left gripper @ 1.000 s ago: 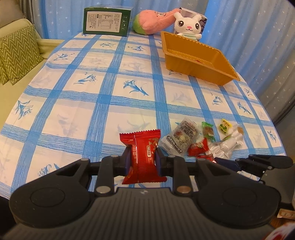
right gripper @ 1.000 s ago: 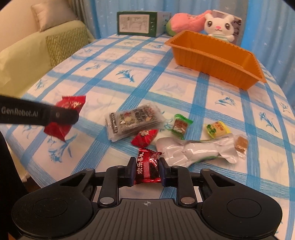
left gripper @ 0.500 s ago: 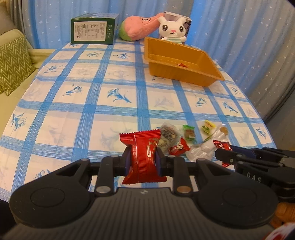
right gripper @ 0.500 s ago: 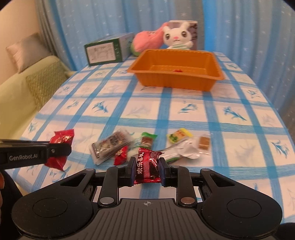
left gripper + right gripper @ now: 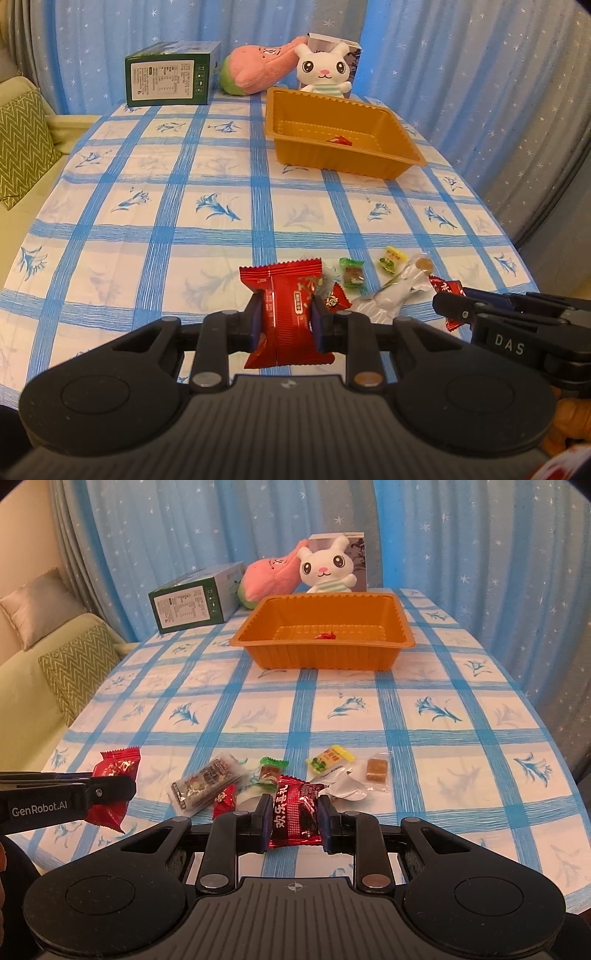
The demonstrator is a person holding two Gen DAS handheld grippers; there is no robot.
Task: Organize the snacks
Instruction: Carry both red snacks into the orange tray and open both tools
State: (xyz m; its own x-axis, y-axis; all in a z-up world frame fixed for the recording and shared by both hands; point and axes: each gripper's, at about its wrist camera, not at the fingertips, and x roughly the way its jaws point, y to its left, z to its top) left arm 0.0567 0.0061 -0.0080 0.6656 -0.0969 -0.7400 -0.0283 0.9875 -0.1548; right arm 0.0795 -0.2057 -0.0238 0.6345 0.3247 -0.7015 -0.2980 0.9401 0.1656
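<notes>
My left gripper is shut on a red snack packet and holds it above the table's near edge; the packet also shows in the right wrist view. My right gripper is shut on a dark red candy packet, also seen in the left wrist view. An orange tray stands at the far side with one small red candy inside. Several loose snacks lie near the front: a dark bar packet, a green candy, a yellow candy.
A green box, a pink plush and a white bunny plush stand at the back of the table. A sofa with a zigzag cushion is at the left. Blue curtains hang behind.
Both grippers have risen and tilted up with their packets still held. The tray and the far end of the table now show more fully.
</notes>
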